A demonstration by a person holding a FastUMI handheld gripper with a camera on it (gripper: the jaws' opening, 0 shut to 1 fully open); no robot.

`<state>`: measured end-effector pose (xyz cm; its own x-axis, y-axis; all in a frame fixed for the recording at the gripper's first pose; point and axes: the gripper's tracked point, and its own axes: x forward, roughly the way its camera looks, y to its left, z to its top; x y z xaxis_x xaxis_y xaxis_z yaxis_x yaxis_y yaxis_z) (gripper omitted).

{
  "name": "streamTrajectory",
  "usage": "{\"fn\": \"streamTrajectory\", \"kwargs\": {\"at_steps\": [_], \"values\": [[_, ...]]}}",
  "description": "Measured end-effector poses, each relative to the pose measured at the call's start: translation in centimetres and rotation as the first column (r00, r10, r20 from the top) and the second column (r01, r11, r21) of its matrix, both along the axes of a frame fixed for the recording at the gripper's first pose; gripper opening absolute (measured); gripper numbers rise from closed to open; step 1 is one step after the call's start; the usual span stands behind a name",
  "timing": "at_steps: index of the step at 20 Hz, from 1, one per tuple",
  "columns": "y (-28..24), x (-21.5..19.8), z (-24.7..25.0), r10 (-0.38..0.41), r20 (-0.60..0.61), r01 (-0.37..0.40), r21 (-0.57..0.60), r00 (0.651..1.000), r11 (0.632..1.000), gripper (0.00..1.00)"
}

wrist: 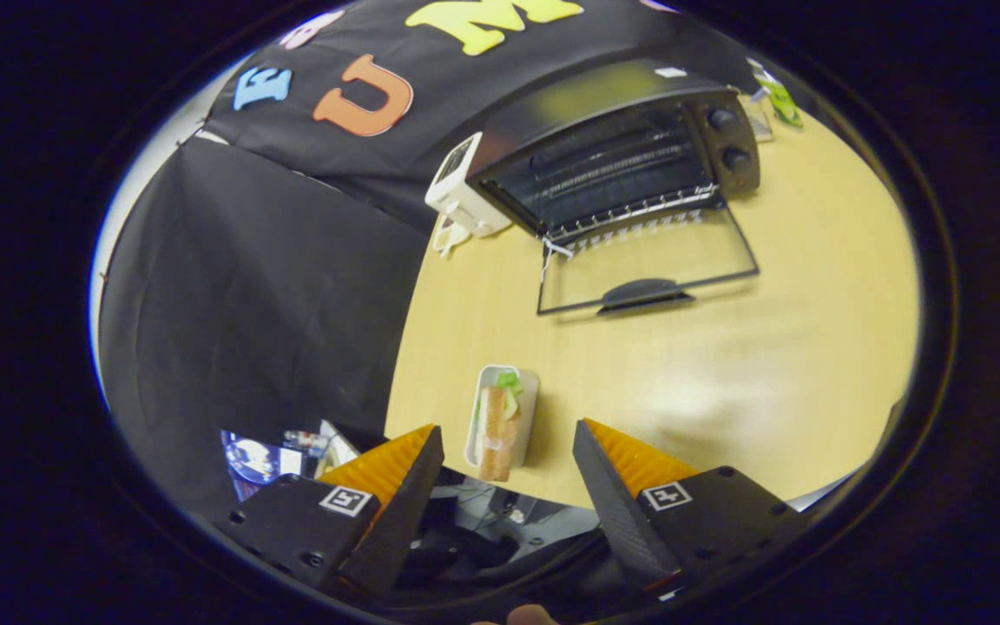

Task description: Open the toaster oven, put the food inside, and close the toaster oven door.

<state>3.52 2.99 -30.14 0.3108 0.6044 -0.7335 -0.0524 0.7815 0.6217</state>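
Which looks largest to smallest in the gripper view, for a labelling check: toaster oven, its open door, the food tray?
1. Toaster oven.
2. Open door, close to the oven's size, so unsure.
3. Food tray, smallest though nearest, between the open gripper fingers.

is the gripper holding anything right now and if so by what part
Nothing is held. The gripper is open, with the sandwich tray lying between its fingers, untouched.

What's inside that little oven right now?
Inside the toaster oven, its door down, only a wire rack shows; the back is too dark to judge. The sandwich sits ahead of the open tool.
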Motion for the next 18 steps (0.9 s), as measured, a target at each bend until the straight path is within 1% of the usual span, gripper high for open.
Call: {"fn": "streamTrajectory", "kwargs": {"at_steps": [2, 6, 10, 11, 12, 15, 16, 17, 18], "values": [[1.5, 0.0, -1.9, 0.011, -0.054, -0.010, 0.020, 0.999, 1.000, 0.97], [3.6, -0.2, -5.1, 0.067, -0.127, -0.065, 0.017, 0.990, 0.998, 0.94], [5.1, -0.6, -7.3, 0.107, -0.178, -0.105, 0.022, 0.978, 0.994, 0.87], [5.5, -0.5, -7.8, 0.113, -0.186, -0.111, 0.023, 0.976, 0.994, 0.83], [5.7, -0.5, -8.1, 0.115, -0.194, -0.112, 0.028, 0.974, 0.993, 0.81], [6.4, -0.4, -8.8, 0.122, -0.225, -0.117, 0.034, 0.967, 0.993, 0.61], [6.2, -0.5, -8.9, 0.129, -0.230, -0.127, 0.023, 0.964, 0.992, 0.56], [6.2, -0.3, -9.1, 0.132, -0.227, -0.132, 0.016, 0.965, 0.991, 0.46], [6.1, -0.5, -8.7, 0.139, -0.233, -0.138, 0.019, 0.963, 0.990, 0.40]]}}
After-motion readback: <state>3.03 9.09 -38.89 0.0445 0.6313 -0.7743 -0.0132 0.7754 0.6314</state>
